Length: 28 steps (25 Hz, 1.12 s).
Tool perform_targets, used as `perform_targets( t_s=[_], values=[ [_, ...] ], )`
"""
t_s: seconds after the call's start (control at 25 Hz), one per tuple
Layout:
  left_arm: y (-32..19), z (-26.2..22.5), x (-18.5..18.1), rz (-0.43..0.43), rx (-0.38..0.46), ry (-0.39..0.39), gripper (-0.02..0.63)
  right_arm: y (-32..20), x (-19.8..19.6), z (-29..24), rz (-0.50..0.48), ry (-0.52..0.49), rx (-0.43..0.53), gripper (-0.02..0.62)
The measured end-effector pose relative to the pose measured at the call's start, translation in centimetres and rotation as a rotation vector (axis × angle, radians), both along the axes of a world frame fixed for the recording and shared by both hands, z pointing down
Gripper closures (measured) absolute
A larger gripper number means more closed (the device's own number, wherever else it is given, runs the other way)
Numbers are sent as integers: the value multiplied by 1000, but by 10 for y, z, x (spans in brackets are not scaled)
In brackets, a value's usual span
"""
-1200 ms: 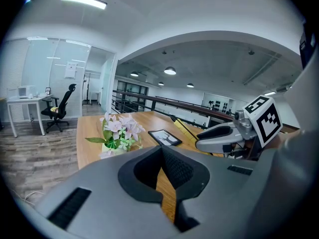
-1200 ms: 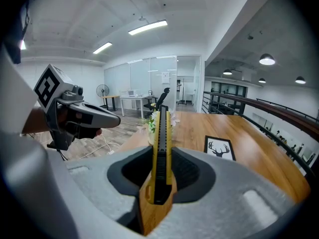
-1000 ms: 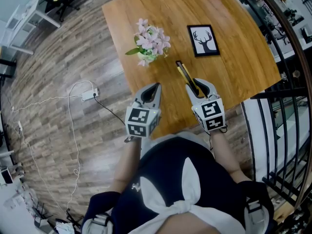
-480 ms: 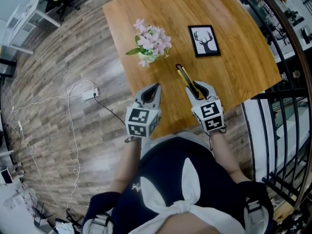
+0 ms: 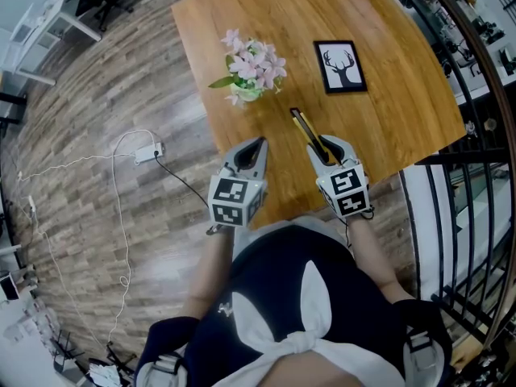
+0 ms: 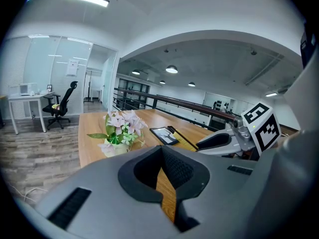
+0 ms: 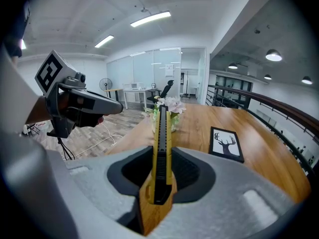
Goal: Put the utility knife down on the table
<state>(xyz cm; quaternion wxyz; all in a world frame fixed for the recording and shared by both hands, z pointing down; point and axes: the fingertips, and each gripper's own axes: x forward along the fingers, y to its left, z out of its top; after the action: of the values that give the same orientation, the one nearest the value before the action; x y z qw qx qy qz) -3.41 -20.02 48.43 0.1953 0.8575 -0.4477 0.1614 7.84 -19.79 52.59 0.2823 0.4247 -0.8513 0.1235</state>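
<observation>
A yellow and black utility knife (image 5: 307,131) (image 7: 160,148) is gripped by its rear end in my right gripper (image 5: 326,146) (image 7: 158,185). The knife points away from me over the near part of the wooden table (image 5: 387,111). From the left gripper view, the knife (image 6: 182,139) sticks out of the right gripper (image 6: 219,141) above the tabletop. My left gripper (image 5: 256,145) (image 6: 162,180) hangs beside it at the table's near left corner, jaws together and empty.
A small vase of pink flowers (image 5: 250,71) (image 6: 119,131) stands left of the knife's tip. A framed deer picture (image 5: 339,65) (image 7: 227,143) lies flat to the right. A black railing (image 5: 476,176) runs along the right. A cable and plug (image 5: 147,155) lie on the floor at left.
</observation>
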Motion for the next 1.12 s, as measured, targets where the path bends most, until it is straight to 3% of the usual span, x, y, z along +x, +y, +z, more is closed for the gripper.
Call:
perform_targets(
  t_s=[1.12],
  values=[
    [5, 4, -2, -14, 0, 5, 589, 10, -6, 27, -46, 44, -57, 482]
  ],
)
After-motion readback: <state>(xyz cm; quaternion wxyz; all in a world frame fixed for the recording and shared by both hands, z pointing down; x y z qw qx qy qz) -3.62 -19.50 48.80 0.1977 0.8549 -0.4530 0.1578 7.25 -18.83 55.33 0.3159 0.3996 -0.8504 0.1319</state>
